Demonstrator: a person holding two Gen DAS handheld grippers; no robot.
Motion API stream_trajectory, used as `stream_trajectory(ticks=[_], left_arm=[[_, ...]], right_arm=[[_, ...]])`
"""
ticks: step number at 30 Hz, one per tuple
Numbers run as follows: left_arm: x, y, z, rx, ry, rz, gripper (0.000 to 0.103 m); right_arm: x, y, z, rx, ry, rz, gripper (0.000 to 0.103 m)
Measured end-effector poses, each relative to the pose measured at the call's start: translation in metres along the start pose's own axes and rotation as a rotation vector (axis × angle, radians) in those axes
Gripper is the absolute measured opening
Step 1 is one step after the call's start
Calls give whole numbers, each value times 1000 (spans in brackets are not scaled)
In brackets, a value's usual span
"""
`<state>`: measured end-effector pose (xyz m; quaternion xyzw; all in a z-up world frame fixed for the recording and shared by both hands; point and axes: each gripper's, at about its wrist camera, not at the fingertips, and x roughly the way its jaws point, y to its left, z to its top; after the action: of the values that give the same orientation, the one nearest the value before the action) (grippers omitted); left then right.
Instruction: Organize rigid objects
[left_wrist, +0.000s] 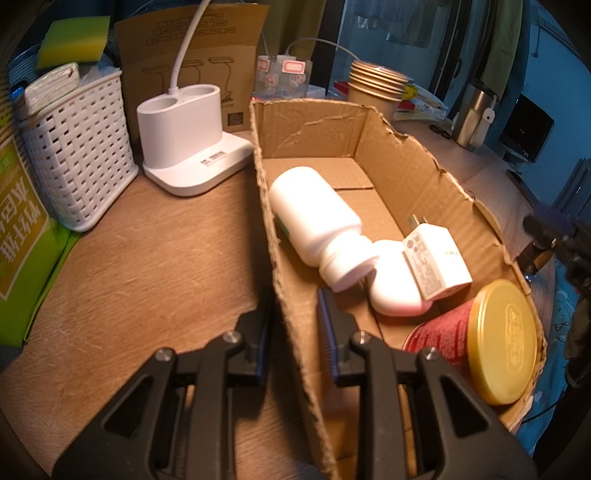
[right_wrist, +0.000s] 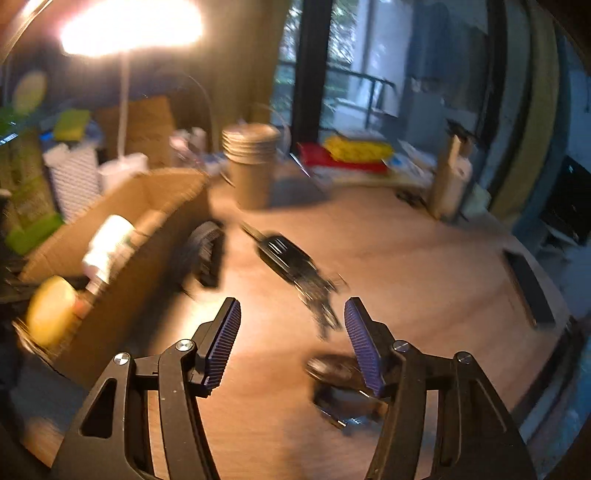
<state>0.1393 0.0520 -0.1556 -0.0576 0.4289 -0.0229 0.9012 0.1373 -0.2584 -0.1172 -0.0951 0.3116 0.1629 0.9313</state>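
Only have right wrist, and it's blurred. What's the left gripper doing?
Observer: The left gripper is clamped on one long wall of the cardboard box.
Operator: White thing inside the box?
Observer: A white bottle, lying on its side with its cap toward the left camera.
Operator: Yellow blob at the box's near end?
Observer: The gold lid of a red tin that lies on its side.
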Motion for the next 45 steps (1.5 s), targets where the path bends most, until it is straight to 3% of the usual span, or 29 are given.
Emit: stream_trajectory(ticks=[11, 14, 22, 32, 39, 45], left_arm=[[0, 0, 0, 0, 0, 0, 25], [0, 0, 0, 0, 0, 0, 25], [0, 0, 0, 0, 0, 1, 25], [0, 0, 0, 0, 0, 0, 25], [0, 0, 0, 0, 0, 0, 25], [0, 0, 0, 0, 0, 0, 26]], right_arm=[[-16, -24, -14, 48, -76, -45, 67], [-25, -25, -17, 49, -94, -76, 74], [-6, -35, -38, 96, -12, -120, 76], [8, -40, -58, 132, 47, -99, 76], [9, -37, -63, 144, 17, -69, 52], [8, -35, -62, 138, 0, -58, 50]])
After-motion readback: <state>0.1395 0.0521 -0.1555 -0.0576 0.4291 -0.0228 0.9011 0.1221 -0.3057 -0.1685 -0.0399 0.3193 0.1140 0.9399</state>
